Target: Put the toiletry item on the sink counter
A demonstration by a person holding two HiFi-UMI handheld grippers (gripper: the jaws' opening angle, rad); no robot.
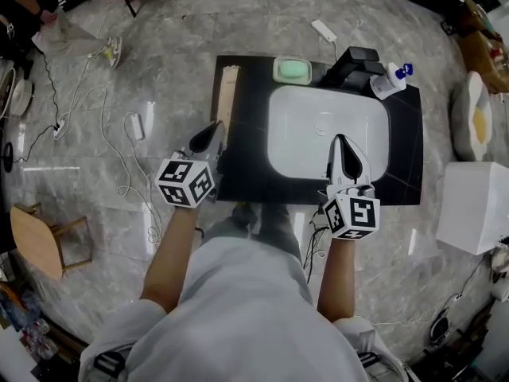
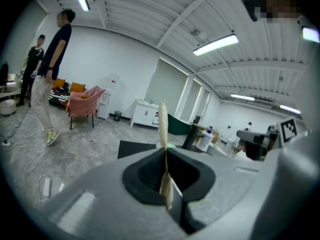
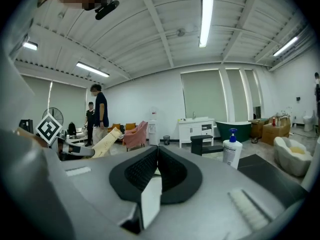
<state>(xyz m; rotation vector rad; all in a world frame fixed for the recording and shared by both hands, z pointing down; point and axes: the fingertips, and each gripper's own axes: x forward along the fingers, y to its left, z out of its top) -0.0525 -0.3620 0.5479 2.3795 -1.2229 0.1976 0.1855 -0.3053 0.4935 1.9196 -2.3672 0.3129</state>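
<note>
A long flat tan toiletry pack is pinched at its near end by my left gripper, which is shut on it. It hangs over the left edge of the black sink counter; I cannot tell if it touches. In the left gripper view the pack shows edge-on, rising from the closed jaws. The right gripper view shows the pack tilted upward at the left. My right gripper is shut on nothing, above the front of the white basin.
At the back of the counter are a green soap dish, a black faucet and a white pump bottle. Cables trail on the floor at left, near a wooden chair. A white box stands at right.
</note>
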